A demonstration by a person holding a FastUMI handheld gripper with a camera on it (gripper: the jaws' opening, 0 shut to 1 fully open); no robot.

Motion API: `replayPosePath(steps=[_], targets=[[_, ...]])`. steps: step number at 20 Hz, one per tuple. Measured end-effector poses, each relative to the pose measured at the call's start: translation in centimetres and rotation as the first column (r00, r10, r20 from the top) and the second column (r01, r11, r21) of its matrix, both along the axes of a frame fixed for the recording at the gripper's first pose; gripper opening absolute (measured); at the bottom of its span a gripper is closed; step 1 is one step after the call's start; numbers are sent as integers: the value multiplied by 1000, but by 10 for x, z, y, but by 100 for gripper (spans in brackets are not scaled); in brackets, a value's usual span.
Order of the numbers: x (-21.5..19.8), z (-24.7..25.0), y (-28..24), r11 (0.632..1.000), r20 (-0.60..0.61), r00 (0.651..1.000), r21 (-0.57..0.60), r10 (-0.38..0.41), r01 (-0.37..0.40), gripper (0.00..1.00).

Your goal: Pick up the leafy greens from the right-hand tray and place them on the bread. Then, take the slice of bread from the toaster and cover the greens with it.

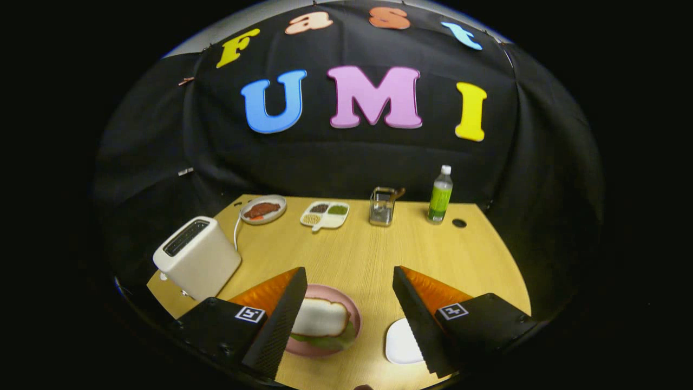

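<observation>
A pink plate (349, 309) lies on the wooden table just inside my left finger. On it rests a slice of bread (320, 317) with leafy greens (330, 341) sticking out from under its near edge. A white toaster (197, 257) stands to the left of the plate, its slots dark. A white tray (399, 342) lies by my right finger, partly hidden by it, with no greens showing on it. My gripper (349, 281) is open above the table, with nothing between its fingers.
Along the back of the table (368, 254) stand a grey plate with red meat (263, 209), a white divided dish of seasonings (325, 214), a clear holder (382, 206) and a green bottle (440, 196). A round hole (459, 223) lies near the bottle.
</observation>
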State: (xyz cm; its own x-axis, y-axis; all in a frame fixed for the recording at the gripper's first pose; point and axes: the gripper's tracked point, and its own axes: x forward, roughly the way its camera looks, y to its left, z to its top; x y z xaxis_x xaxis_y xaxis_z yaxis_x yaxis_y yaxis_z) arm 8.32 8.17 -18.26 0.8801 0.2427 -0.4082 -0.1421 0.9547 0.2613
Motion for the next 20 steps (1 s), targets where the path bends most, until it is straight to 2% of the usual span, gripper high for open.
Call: replayPosePath(steps=[3, 6, 11, 13, 20], targets=[[2, 62, -19, 999, 152, 988, -4, -42, 43, 99], [-6, 100, -35, 997, 244, 968, -43, -56, 69, 99], [-19, 164, -66, 974, 449, 888, -134, -102, 180, 98], [-31, 169, -67, 967, 465, 879, -156, -107, 200, 98], [-30, 155, -61, 977, 393, 910, -105, -129, 183, 98]])
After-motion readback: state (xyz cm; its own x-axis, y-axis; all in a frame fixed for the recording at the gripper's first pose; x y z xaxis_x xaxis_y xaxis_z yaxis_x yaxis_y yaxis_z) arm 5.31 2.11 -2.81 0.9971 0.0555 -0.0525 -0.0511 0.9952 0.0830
